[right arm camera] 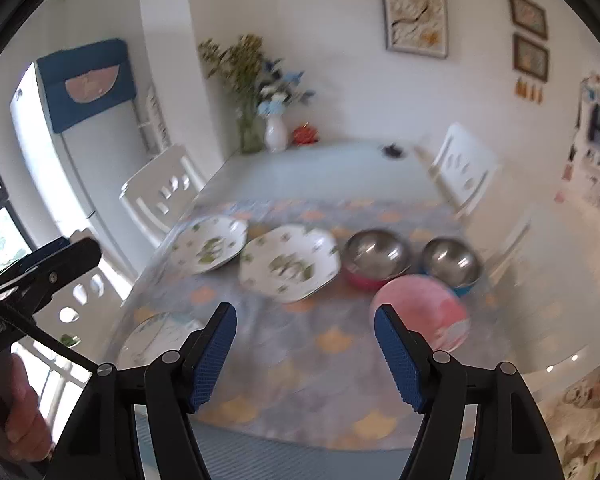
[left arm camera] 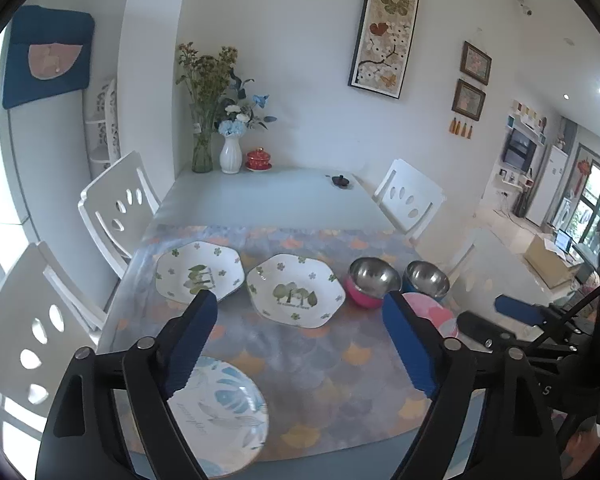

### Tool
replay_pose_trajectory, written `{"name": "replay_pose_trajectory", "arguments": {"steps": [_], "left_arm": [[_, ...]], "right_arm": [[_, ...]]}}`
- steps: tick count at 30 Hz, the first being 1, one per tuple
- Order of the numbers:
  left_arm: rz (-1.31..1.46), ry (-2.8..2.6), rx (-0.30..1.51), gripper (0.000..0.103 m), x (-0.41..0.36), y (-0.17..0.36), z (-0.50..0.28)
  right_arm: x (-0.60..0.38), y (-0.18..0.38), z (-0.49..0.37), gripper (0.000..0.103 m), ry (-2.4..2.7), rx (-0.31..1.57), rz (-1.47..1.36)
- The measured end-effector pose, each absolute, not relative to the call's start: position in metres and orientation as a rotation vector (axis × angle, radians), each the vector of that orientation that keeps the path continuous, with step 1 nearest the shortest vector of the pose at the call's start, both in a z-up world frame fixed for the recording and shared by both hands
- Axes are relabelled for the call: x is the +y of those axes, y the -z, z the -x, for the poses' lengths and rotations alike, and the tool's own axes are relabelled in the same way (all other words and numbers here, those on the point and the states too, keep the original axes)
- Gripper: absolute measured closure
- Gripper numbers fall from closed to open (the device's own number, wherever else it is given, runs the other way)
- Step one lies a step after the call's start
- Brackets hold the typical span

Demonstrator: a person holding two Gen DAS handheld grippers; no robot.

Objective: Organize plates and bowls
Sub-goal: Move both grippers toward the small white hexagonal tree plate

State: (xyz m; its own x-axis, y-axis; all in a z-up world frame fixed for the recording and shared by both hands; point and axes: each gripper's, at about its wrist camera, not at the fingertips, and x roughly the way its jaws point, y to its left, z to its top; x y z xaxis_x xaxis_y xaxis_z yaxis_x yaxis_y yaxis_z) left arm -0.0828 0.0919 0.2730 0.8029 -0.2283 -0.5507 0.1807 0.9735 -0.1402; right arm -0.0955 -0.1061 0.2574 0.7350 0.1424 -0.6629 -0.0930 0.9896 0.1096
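Nothing is yet stacked: two floral plates (left arm camera: 199, 272) (left arm camera: 296, 290) and two steel bowls (left arm camera: 372, 280) (left arm camera: 427, 280) lie far, blue-leaf plate (left arm camera: 224, 412) near left, pink bowl (right arm camera: 420, 312) near right, left gripper (left arm camera: 296, 344) and right gripper (right arm camera: 304, 354) held wide, empty.

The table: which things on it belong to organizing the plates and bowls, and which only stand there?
For the job:
two green-tree plates
blue-leaf plate
pink plate
pink steel bowl
blue steel bowl

Only standing there:
white vase
glass vase
red lidded cup
small dark object
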Motion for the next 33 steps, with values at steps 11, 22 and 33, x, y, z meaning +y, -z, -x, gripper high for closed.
{"name": "replay_pose_trajectory", "arguments": {"steps": [11, 22, 33], "left_arm": [[0.08, 0.134, 0.621, 0.016, 0.058, -0.275, 0.081], [-0.034, -0.04, 0.707, 0.017, 0.137, -0.253, 0.033], [0.131, 0.086, 0.891, 0.018, 0.26, -0.186, -0.089]], "right_arm": [[-0.164, -0.263, 0.094, 0.021, -0.117, 0.688, -0.102], [-0.113, -0.235, 0.021, 0.021, -0.257, 0.829, -0.178], [0.004, -0.183, -0.12, 0.026, -0.274, 0.975, -0.232]]}}
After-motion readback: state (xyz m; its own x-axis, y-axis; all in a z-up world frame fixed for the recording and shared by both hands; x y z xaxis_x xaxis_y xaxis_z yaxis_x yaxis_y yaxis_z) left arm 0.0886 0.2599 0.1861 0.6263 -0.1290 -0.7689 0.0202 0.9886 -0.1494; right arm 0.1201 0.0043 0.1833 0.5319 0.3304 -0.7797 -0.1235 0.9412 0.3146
